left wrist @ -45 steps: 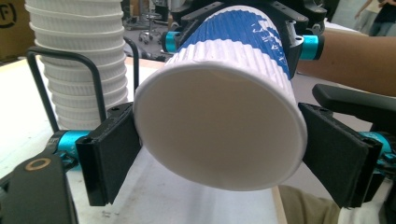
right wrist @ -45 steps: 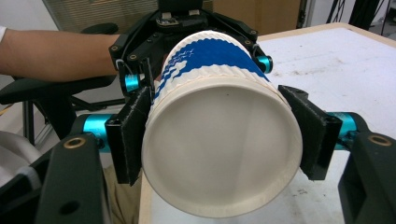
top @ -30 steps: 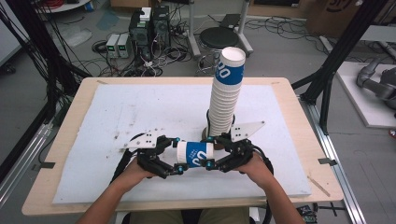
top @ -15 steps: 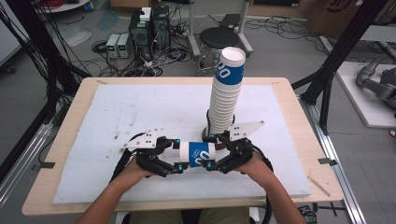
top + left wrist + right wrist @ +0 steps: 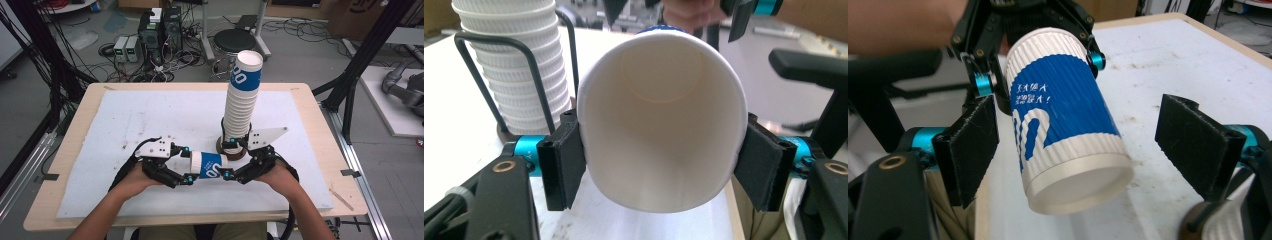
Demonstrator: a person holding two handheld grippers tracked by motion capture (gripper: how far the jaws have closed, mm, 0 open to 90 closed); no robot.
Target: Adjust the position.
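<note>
Fingers (image 5: 561, 167) of the left gripper (image 5: 186, 163) clamped 1 blue-and-white paper cup (image 5: 209, 164) held sideways above the table (image 5: 125, 120), while the right gripper (image 5: 230, 167) spread wide around its base, beside 1 tall cup stack (image 5: 240, 107).

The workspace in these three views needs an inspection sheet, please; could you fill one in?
Surface: white mat on a wooden table, with dark specks and scuffs.
Job's things: one blue-and-white paper cup held on its side above the mat; tall cup stack upright in a wire holder on a round base.
Clutter: nothing seen on the mat.
Grippers: left gripper clamps the cup at its open rim; right gripper is open, jaws either side of the cup's base, apart from it.
Cables: black cables trail from both grippers toward the person.
Surroundings: stool, electronics boxes and loose wiring on the floor.
</note>
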